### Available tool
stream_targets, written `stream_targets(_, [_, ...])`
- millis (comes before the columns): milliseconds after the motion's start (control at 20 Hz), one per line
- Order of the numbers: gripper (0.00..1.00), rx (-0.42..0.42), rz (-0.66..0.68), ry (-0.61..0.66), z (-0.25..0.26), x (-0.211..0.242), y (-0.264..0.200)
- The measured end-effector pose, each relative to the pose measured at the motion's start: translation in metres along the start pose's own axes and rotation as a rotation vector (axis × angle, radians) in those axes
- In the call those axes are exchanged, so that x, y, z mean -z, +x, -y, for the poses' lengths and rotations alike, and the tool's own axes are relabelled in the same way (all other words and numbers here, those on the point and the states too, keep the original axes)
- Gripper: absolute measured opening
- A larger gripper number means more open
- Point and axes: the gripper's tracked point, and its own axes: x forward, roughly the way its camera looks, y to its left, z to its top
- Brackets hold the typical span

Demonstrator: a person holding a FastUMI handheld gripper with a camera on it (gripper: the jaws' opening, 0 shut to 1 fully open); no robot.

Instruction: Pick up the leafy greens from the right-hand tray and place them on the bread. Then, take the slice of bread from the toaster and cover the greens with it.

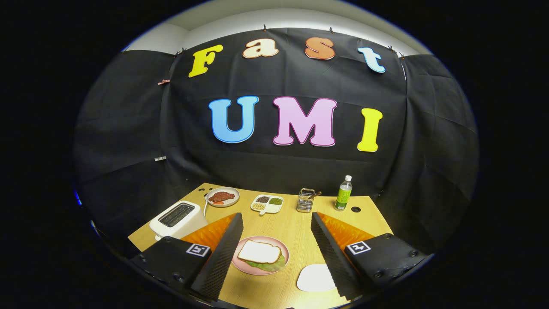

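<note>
Hovering above a wooden table (296, 231), the gripper (276, 240) has its 2 fingers spread wide, pinching nothing. Between the fingers, nearer the left one, sits a pink plate (283, 253). On it lies a slice of bread (259, 252), and greens (269, 266) peek out from under the slice's near edge, so the greens are covered. Just beside the right finger, toward its base, is a white tray (315, 278), partly hidden by that finger. Left of the left finger stands a white toaster (176, 219); whether anything is in its slot cannot be told. Beyond the fingers, along the table's far side, are 4 things: a plate with meat (222, 197) at the left, a divided dish (266, 203) with 3 heaps of small grains or seeds, a metal holder (305, 201) with something sticking out of it, and a green bottle (343, 194) with a white cap at the right, next to a round hole (355, 209) in the tabletop.
</note>
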Motion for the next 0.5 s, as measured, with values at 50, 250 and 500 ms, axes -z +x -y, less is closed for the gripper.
stream_targets(50, [0.99,-0.004,-0.003,-0.001,-0.0014,0.0004,0.0])
stream_targets(250, [0.99,-0.009,-0.015,-0.005,-0.0025,0.0031,0.004])
stream_targets(500, [0.99,-0.01,-0.02,-0.011,-0.0046,0.0037,0.0073])
